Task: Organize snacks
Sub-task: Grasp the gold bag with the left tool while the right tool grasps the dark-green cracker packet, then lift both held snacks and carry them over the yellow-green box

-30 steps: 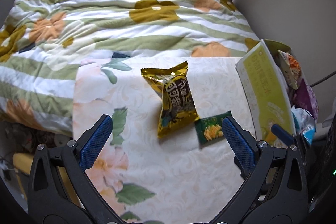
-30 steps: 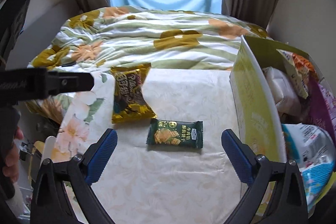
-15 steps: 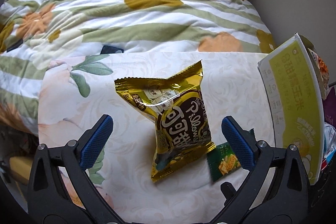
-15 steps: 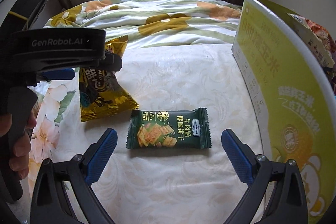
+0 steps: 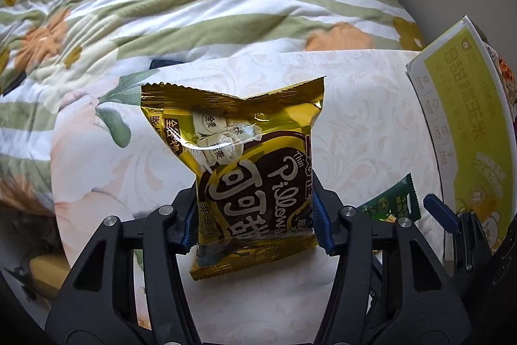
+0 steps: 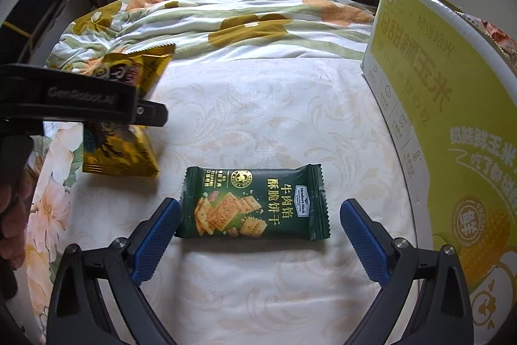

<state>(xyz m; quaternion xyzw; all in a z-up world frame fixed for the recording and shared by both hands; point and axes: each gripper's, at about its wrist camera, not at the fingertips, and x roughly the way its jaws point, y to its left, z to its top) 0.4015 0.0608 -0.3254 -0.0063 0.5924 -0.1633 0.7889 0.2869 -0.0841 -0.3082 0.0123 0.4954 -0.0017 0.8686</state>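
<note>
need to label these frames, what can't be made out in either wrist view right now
- Box contents: in both views the yellow-green box wall hides all but a few wrapper edges.
- Gold snack bag: in the right wrist view the left gripper, shut on it, covers its middle.
- Green cracker packet: in the left wrist view that gripper's finger hides most of it.
- Right gripper: open; whether its left pad touches the packet is unclear.
</note>
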